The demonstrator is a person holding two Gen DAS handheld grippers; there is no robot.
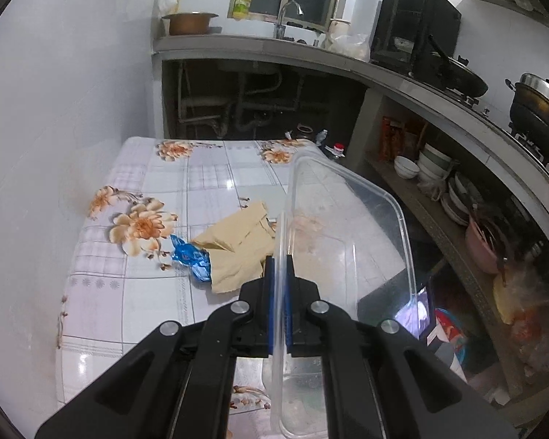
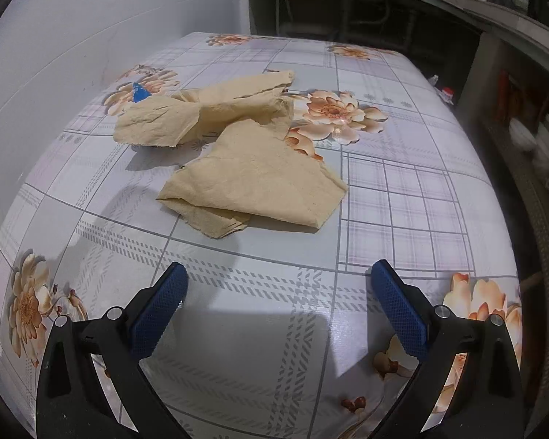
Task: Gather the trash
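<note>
My left gripper is shut on the rim of a clear plastic container, held tilted above the right side of the table. Crumpled beige paper and a blue foil wrapper lie on the flowered tablecloth to the left of the container. In the right wrist view two beige paper pieces rest mid-table: a near one and a far one, with a corner of the blue wrapper behind them. My right gripper is open and holds nothing, short of the near paper.
A white wall borders the table's left side. Behind and to the right runs a kitchen counter with a sink tap, pots and a stove; shelves below hold bowls and plates. Bottles stand off the table's far right corner.
</note>
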